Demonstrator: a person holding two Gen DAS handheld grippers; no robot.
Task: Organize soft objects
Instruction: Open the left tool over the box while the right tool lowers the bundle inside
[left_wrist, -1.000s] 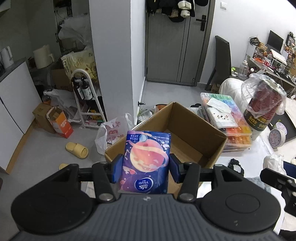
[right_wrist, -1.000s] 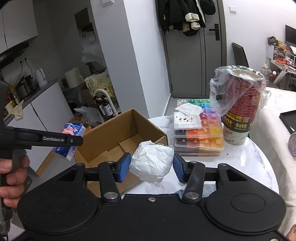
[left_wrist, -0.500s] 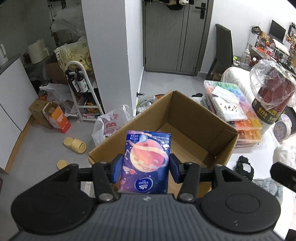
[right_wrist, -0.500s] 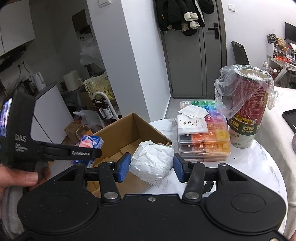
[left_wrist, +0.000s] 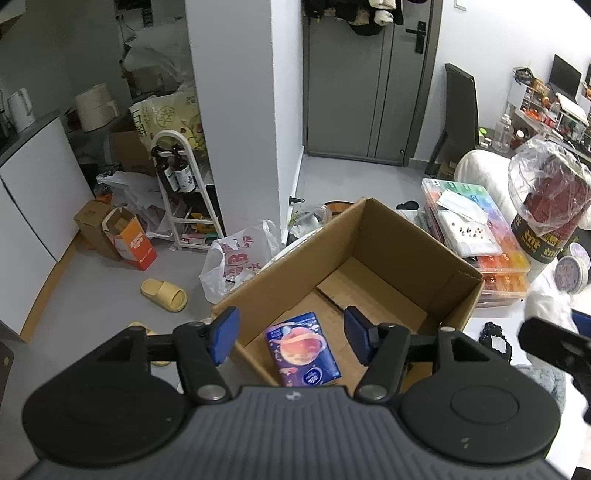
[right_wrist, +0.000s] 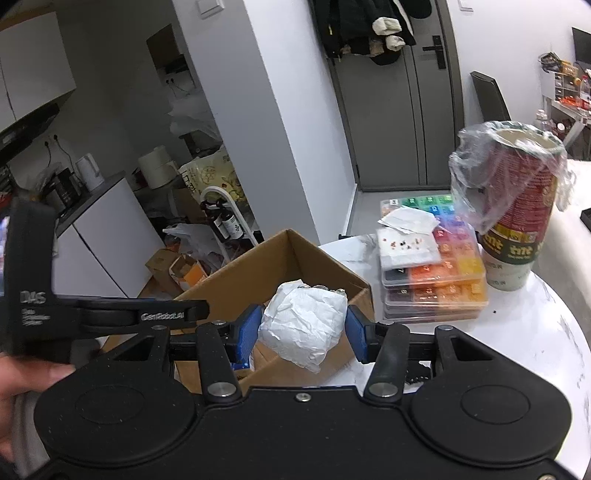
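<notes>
A purple tissue pack (left_wrist: 302, 349) lies flat on the floor of the open cardboard box (left_wrist: 388, 236), near its front wall. My left gripper (left_wrist: 291, 338) is open and empty, just above the pack. My right gripper (right_wrist: 301, 330) is shut on a crumpled white paper wad (right_wrist: 301, 323) and holds it over the box's (right_wrist: 295, 251) right front corner. The left gripper's body (right_wrist: 103, 314) shows in the right wrist view, over the box's left side.
Stacked coloured pill organisers (right_wrist: 436, 273) and a plastic-wrapped red cup (right_wrist: 517, 221) stand right of the box on the white round table (right_wrist: 535, 332). A black fuzzy item (left_wrist: 495, 338) lies by the box's right corner. Slippers, bags and boxes lie on the floor to the left.
My left gripper has opened and the tissue pack has dropped into the box. My right gripper has moved closer over the box with the paper wad still held.
</notes>
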